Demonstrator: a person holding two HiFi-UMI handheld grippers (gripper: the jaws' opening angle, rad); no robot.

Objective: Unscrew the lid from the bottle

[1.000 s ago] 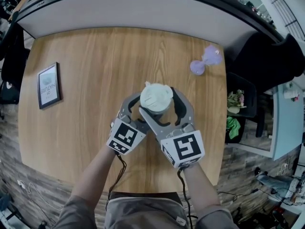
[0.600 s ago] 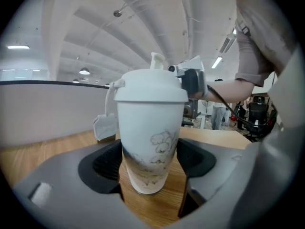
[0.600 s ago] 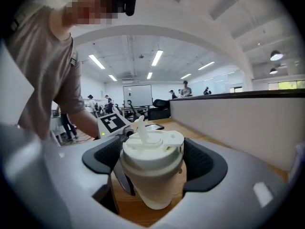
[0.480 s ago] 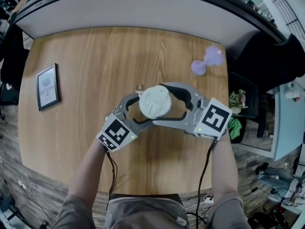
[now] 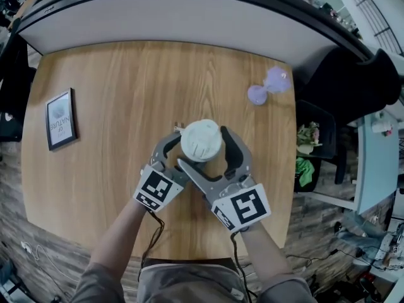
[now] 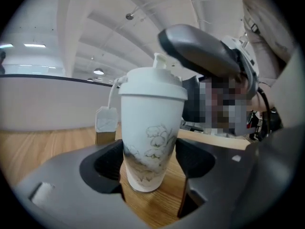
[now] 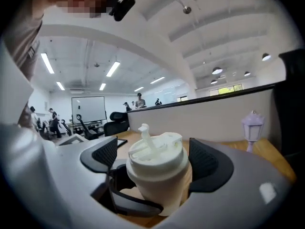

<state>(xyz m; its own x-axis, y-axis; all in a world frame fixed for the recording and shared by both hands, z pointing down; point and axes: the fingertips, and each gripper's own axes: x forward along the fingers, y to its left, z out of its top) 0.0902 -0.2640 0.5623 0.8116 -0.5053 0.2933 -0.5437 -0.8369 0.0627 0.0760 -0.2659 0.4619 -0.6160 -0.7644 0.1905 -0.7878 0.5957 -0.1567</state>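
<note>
A white bottle [image 6: 151, 142] with a grey flower print stands upright on the wooden table [image 5: 113, 81]. Its white lid [image 5: 201, 140] has a spout [image 7: 144, 133], and a small tag [image 6: 106, 120] hangs from it on a string. My left gripper [image 6: 150, 162] is shut on the bottle's lower body, a pad against each side. My right gripper [image 7: 152, 159] sits higher, its pads [image 7: 208, 162] on either side of the lid [image 7: 156, 151]. Its jaws are opening, with a thin gap showing at the lid. In the head view both grippers [image 5: 203, 150] meet under the lid.
A black-framed picture [image 5: 61, 118] lies at the table's left side. A pale purple lantern ornament [image 5: 268, 86] lies near the right rim. Beyond that rim are a dark chair [image 5: 353, 74] and green items [image 5: 307, 169]. A grey wall [image 5: 189, 14] curves behind the table.
My right gripper swung out to the right around the lid, then came back to the near side. The left gripper and bottle stayed nearly in place.
</note>
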